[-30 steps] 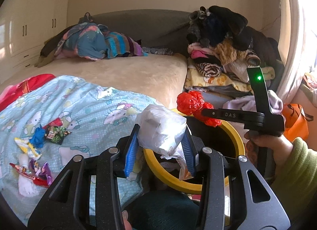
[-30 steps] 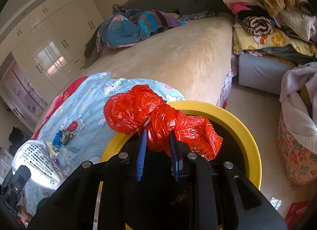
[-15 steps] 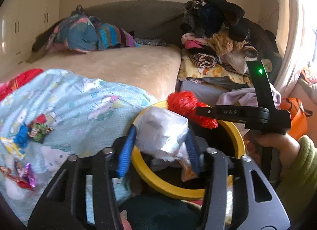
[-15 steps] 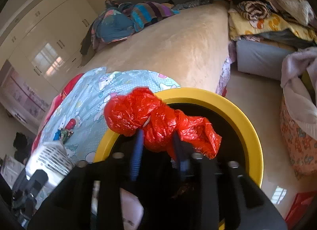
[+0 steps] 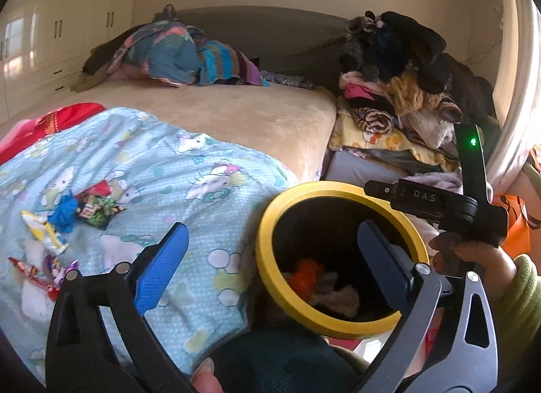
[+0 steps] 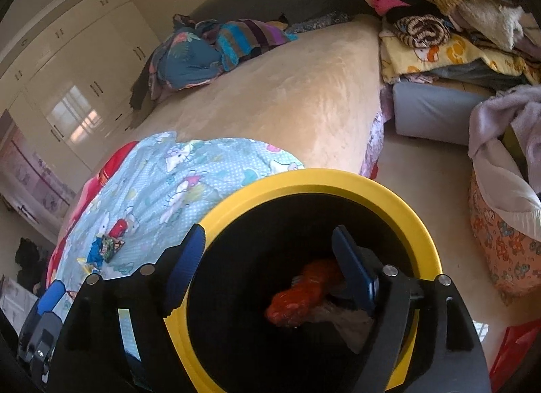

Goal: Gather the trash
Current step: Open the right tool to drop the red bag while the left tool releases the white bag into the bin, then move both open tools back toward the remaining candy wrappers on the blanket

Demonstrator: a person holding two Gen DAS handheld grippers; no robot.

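A black bin with a yellow rim (image 5: 270, 220) (image 6: 429, 240) stands beside the bed. A crumpled red plastic bag (image 6: 301, 291) (image 5: 306, 273) and white paper trash (image 5: 338, 295) (image 6: 341, 317) lie inside it. My left gripper (image 5: 274, 261) is open and empty, straddling the bin's near-left rim. My right gripper (image 6: 267, 257) is open and empty above the bin's mouth; its body also shows in the left wrist view (image 5: 436, 200). Several candy wrappers (image 5: 77, 213) (image 6: 106, 246) lie on the light blue blanket (image 5: 162, 169).
The beige bed (image 5: 257, 112) carries a heap of colourful clothes (image 5: 179, 54) at its far end. A tall pile of folded clothes (image 5: 402, 95) stands to the right. An orange patterned basket (image 6: 500, 254) sits on the floor right of the bin.
Both grippers opened. The white paper trash dropped from the left one and the red bag from the right one into the bin.
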